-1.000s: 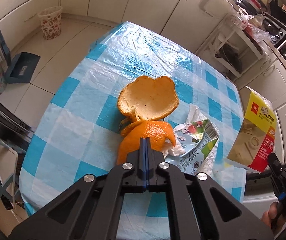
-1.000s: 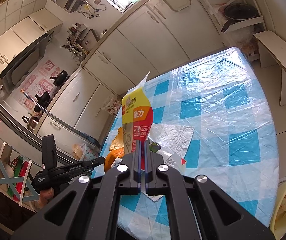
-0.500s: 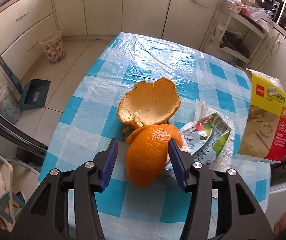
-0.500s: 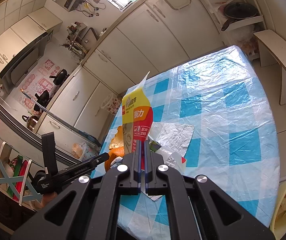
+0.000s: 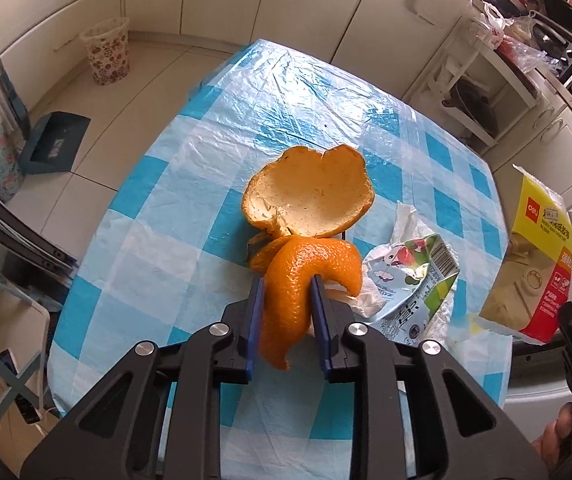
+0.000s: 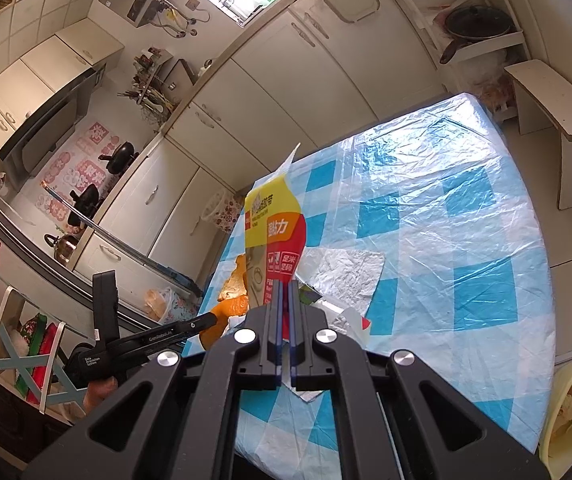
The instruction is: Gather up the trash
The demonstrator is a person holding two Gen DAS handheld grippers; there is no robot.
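Meanwhile, the left gripper (image 5: 286,296) closes its jaws, orange peel (image 5: 290,296) between them and touching both pads. Right gripper (image 6: 284,304) clamps a bag (image 6: 273,232)

The orange peel (image 5: 286,292), curled and bright-skinned, has one strip between the closing left gripper (image 5: 286,312) jaws, its pale cupped half just ahead; a crumpled wrapper (image 5: 410,280) lies to their right; a yellow-red packet (image 6: 273,240) stands upright, pinched in the right gripper (image 6: 284,328)
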